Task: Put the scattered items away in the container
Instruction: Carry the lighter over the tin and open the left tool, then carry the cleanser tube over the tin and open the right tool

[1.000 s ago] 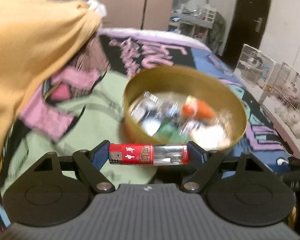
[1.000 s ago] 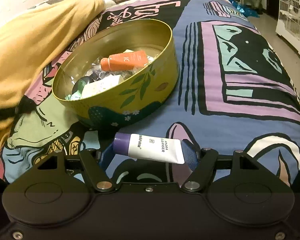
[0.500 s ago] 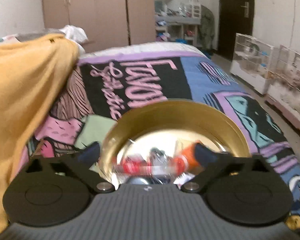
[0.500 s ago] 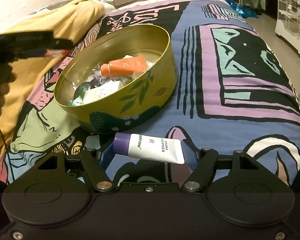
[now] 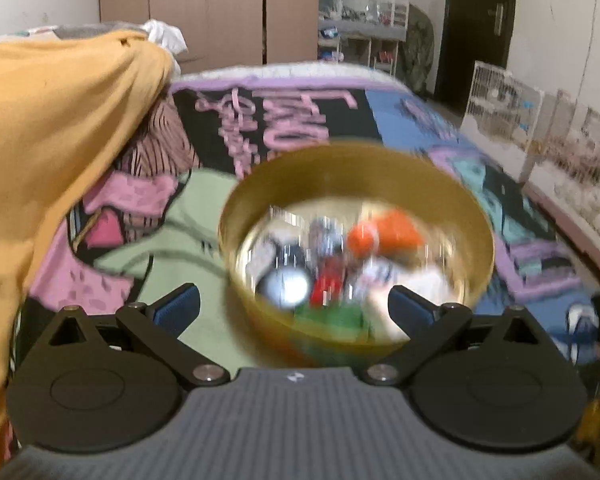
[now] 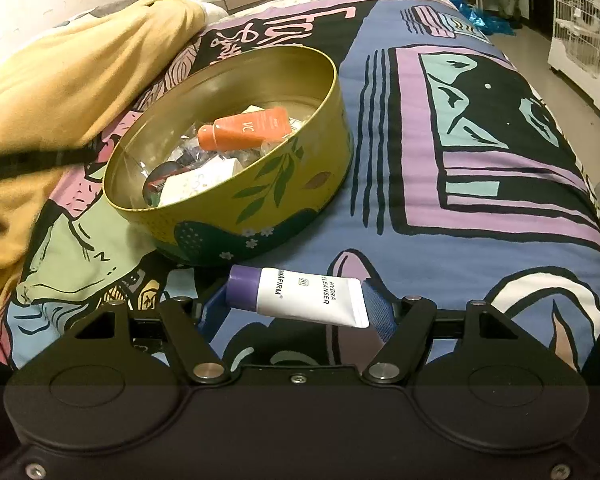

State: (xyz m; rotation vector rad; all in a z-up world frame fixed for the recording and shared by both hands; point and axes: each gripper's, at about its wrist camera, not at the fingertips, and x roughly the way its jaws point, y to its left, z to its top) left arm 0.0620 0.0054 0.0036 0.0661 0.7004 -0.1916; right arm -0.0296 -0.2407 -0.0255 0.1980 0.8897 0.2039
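My left gripper (image 5: 294,310) now gapes empty: its red lighter (image 5: 327,286) dropped into the round gold tin (image 6: 236,216); my right gripper (image 6: 296,300), near that tin, grips the white cleanser tube (image 6: 300,294), due next.

Glossy metal tin (image 6: 300,184), smooth plastic tube (image 6: 312,296), matt cloth bedspread (image 6: 480,200).

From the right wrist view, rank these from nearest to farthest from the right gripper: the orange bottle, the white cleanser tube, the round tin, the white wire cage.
1. White cleanser tube: clamped crosswise in the right gripper.
2. Round tin: just beyond, on the bedspread, left of centre.
3. Orange bottle: lying inside the tin, toward its far side.
4. White wire cage: on the floor, far right.
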